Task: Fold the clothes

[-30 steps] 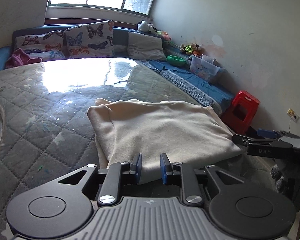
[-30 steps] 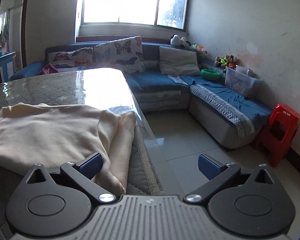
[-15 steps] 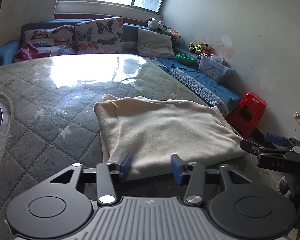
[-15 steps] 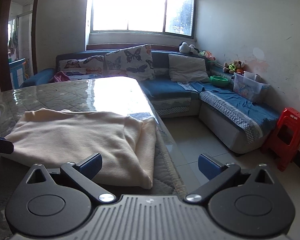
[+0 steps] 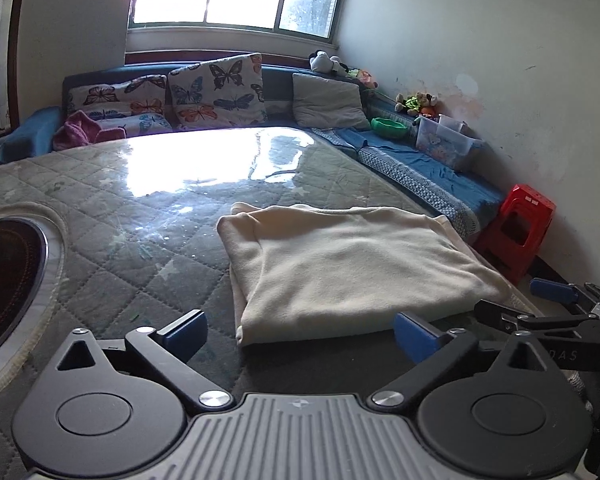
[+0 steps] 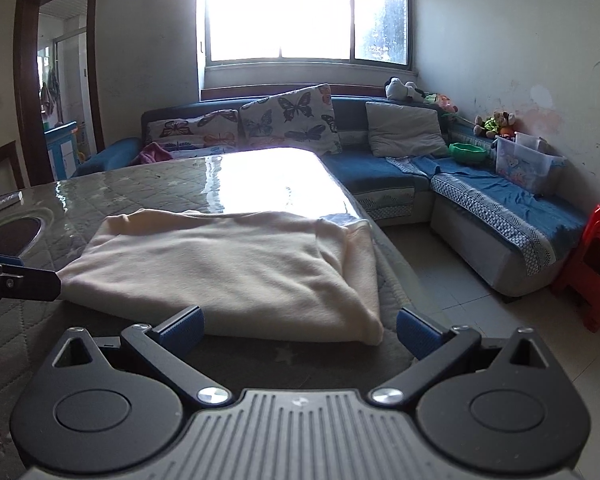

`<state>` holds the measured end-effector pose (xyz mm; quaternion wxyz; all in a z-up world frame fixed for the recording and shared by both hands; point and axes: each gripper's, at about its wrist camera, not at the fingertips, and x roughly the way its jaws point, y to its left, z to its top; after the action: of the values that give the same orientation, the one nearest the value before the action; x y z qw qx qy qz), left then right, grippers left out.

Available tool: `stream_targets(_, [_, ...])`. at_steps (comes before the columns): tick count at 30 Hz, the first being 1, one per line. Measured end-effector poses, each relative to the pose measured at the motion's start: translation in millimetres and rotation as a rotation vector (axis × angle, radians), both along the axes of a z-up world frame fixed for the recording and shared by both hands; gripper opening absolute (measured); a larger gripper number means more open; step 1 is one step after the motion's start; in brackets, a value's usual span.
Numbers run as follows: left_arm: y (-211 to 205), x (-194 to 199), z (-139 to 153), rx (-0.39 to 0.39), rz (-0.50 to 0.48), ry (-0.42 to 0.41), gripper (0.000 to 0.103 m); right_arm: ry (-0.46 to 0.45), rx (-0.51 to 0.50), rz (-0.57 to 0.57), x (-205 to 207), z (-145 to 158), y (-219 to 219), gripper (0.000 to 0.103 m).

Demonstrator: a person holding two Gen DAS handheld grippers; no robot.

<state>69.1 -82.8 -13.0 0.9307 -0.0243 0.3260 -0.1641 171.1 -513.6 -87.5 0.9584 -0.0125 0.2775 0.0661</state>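
Observation:
A cream garment (image 5: 352, 264) lies folded into a thick rectangle on the quilted grey table (image 5: 148, 208); it also shows in the right wrist view (image 6: 228, 264). My left gripper (image 5: 300, 336) is open and empty, just short of the garment's near edge. My right gripper (image 6: 300, 330) is open and empty, just short of the garment's near right corner. The right gripper's fingers (image 5: 540, 316) show at the right edge of the left wrist view, and a left fingertip (image 6: 16, 280) shows at the left of the right wrist view.
A round inset hob (image 5: 4, 276) sits in the table at the left. A blue corner sofa (image 6: 480, 196) with butterfly cushions (image 6: 288, 120) stands behind and to the right. A red plastic stool (image 6: 596, 264) stands on the tiled floor by the wall.
My left gripper has opened, let go of the garment's near edge and drawn back. My right gripper, open throughout, has also drawn back and up.

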Motion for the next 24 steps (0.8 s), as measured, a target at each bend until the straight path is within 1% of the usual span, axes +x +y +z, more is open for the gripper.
stream_targets(11, [8,-11,-5,0.037,0.032,0.042,0.103,0.053,0.04,0.014,-15,-6,19,0.103])
stream_targets(19, [14,-17,-8,0.043,0.057,0.077,0.103,0.069,0.057,0.01,-24,-7,29,0.103])
stream_targets(24, [15,-22,-7,0.048,0.068,0.076,0.103,0.07,0.049,0.013,-28,-6,31,0.103])
